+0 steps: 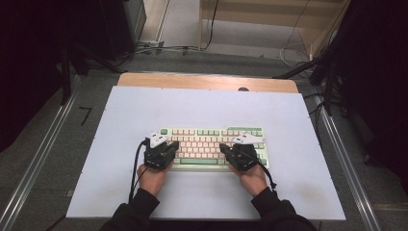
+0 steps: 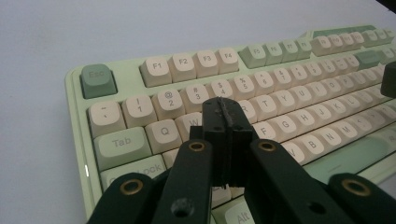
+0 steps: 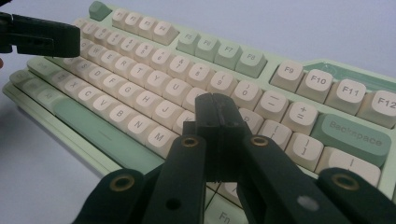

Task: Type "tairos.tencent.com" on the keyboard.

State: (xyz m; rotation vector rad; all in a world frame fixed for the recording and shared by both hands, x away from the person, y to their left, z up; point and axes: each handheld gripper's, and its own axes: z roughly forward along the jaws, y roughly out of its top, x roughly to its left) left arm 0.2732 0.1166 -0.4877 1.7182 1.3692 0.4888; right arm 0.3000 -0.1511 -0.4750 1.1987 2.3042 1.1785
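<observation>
High view: pale-green keyboard, cream keys.
</observation>
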